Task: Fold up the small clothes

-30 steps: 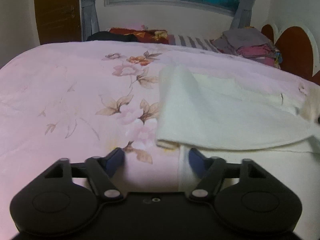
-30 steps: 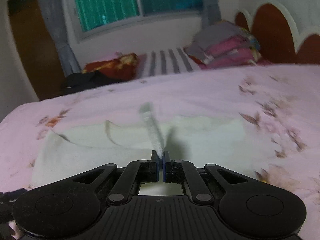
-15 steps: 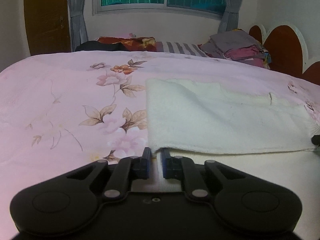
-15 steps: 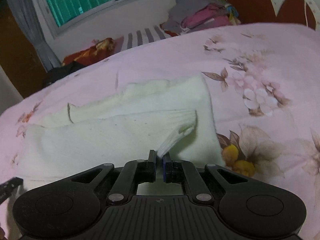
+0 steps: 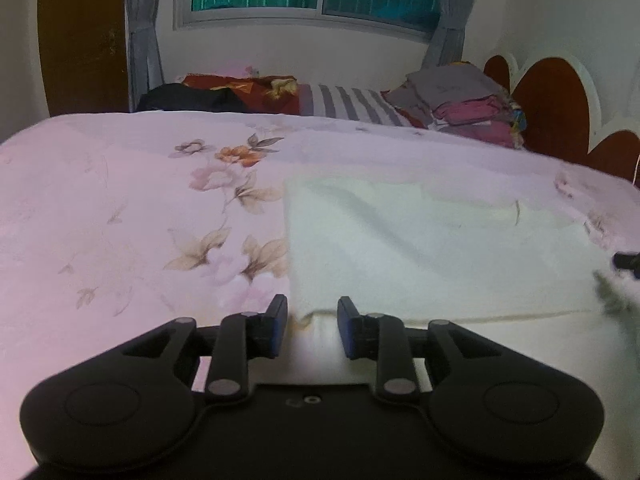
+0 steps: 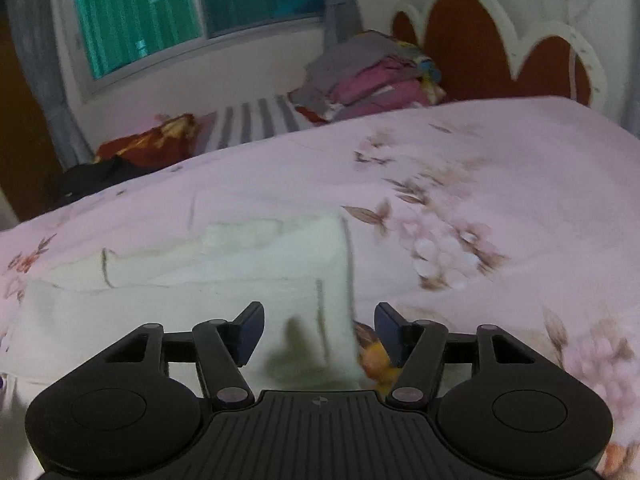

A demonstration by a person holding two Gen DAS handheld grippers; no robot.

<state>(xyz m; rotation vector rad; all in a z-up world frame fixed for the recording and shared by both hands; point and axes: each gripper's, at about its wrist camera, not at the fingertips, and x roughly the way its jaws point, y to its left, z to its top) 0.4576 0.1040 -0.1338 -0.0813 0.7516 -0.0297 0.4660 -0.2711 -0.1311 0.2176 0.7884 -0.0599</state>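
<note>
Cream garment (image 5: 432, 248) lying flat on the floral bedspread (image 5: 120, 208) of a bed, folded over on itself so that an upper layer rests on a lower one, its free edge running across just ahead of both grippers. Left gripper (image 5: 312, 328): fingers a small way apart and opening, astride the near left corner of the upper layer; the pads are clear of the cloth and hold nothing. Right gripper (image 6: 319, 334): fingers about half spread and opening, the near right corner of the garment (image 6: 224, 280) lying slack between them, again unheld; some motion blur here hides the exact lie of the corner. A stack of folded clothes (image 5: 464, 108) sits at the far side by the headboard (image 5: 556, 108), well apart from the work.

Handling, as judged from its look: the fabric appears thick, soft and fleecy, light, wholly limp and not fragile. It should drape from any held point and keep a fold under its own weight, though thick layers may spring slightly open. Best taken at two corners of one edge, pinching all layers together, so the edge stays taut and the fold stays square; a hold mid-edge would likely let the corners sag
</note>
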